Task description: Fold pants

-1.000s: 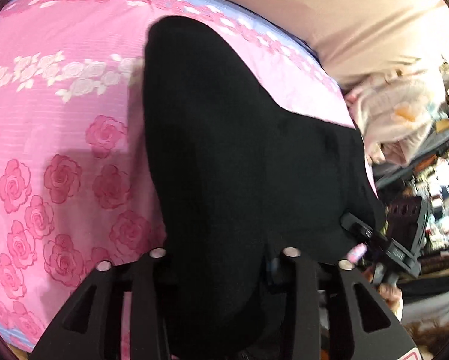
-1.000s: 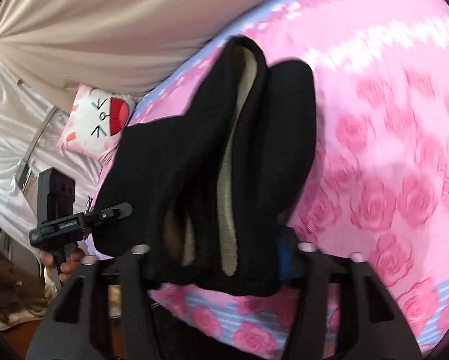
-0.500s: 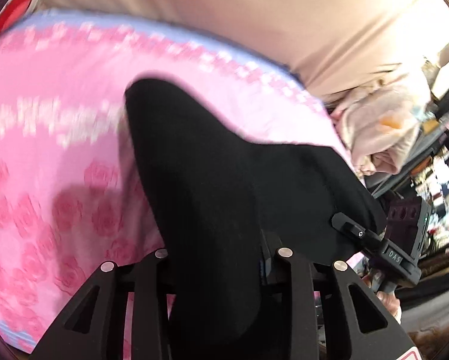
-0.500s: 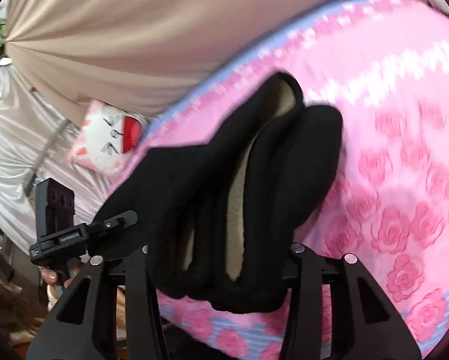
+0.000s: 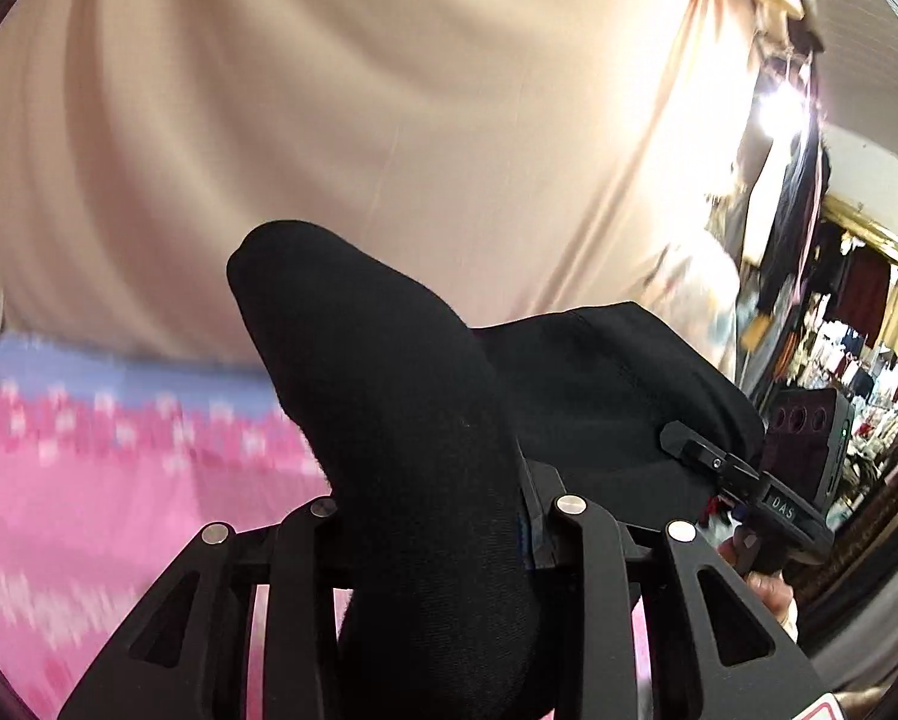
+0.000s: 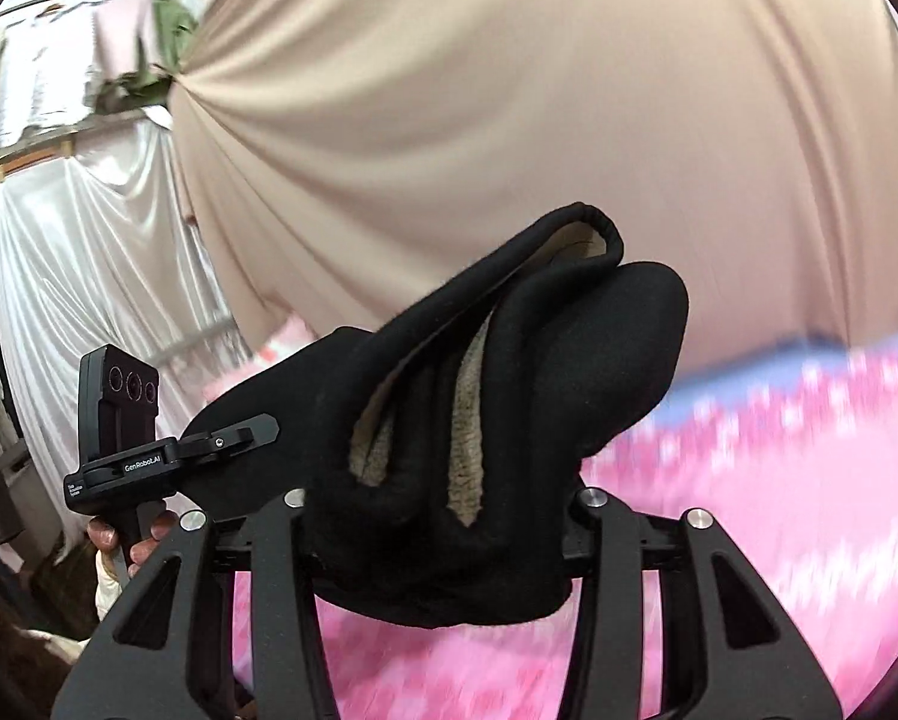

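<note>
Drapery in beige (image 5: 341, 120) fills the background as one gathered curtain, and one white satin sheet (image 6: 89, 252) is hung beside it. One bed is seen below, covered by a single pink rose-print bedspread (image 5: 89, 510) edged in blue. One pair of black pants (image 6: 508, 396), lined with beige fleece, is held up clear of the bedspread between two grippers. The left gripper (image 5: 437, 516) has just been closing and its fingers are clamped on a thick roll of the cloth. The right gripper (image 6: 443, 504) has likewise been closing, its fingers pressed on the bunched fabric. One hand (image 6: 119, 546) is seen at each handle.
</note>
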